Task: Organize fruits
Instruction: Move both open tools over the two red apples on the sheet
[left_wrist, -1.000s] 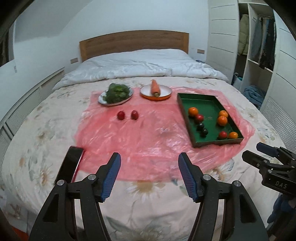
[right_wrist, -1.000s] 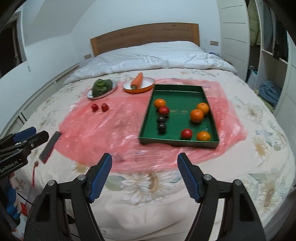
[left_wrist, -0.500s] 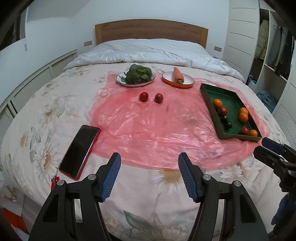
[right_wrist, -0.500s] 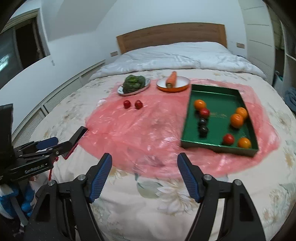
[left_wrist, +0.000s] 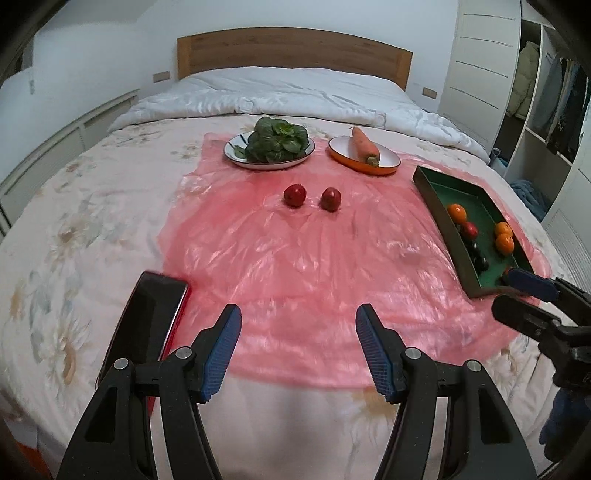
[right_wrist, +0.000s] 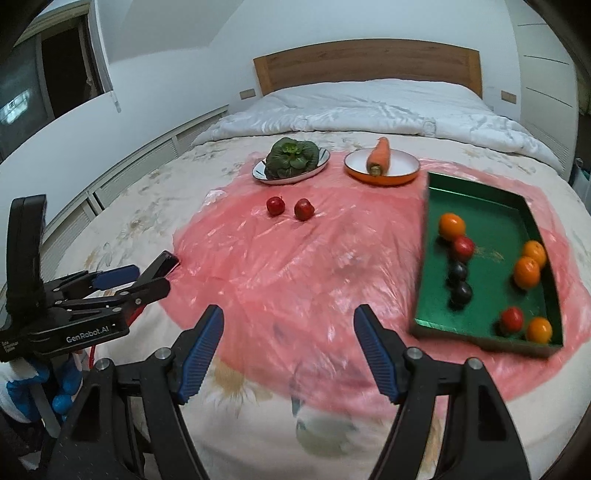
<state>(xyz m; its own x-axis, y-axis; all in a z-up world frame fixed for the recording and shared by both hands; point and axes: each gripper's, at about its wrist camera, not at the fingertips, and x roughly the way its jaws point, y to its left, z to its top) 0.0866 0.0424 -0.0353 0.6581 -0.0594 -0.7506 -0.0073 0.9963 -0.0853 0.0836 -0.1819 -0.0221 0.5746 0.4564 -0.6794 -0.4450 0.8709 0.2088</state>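
Two small red fruits (left_wrist: 294, 195) (left_wrist: 330, 199) lie side by side on a pink plastic sheet (left_wrist: 314, 258) on the bed; they also show in the right wrist view (right_wrist: 275, 205) (right_wrist: 304, 209). A green tray (right_wrist: 491, 229) at the right holds several oranges, red fruits and dark plums; it also shows in the left wrist view (left_wrist: 436, 192). My left gripper (left_wrist: 297, 347) is open and empty above the sheet's near edge. My right gripper (right_wrist: 288, 343) is open and empty, left of the tray's near corner.
A plate of leafy greens (left_wrist: 269, 146) and an orange dish with a carrot (left_wrist: 364, 155) stand behind the red fruits. A phone in a red case (left_wrist: 147, 325) lies by the sheet's left edge. Wardrobe shelves (left_wrist: 546, 110) stand to the right.
Both grippers have swung left and moved forward over the bed. The two red fruits now sit nearer the centre of each view. Both stay open; nothing on the bed has moved.
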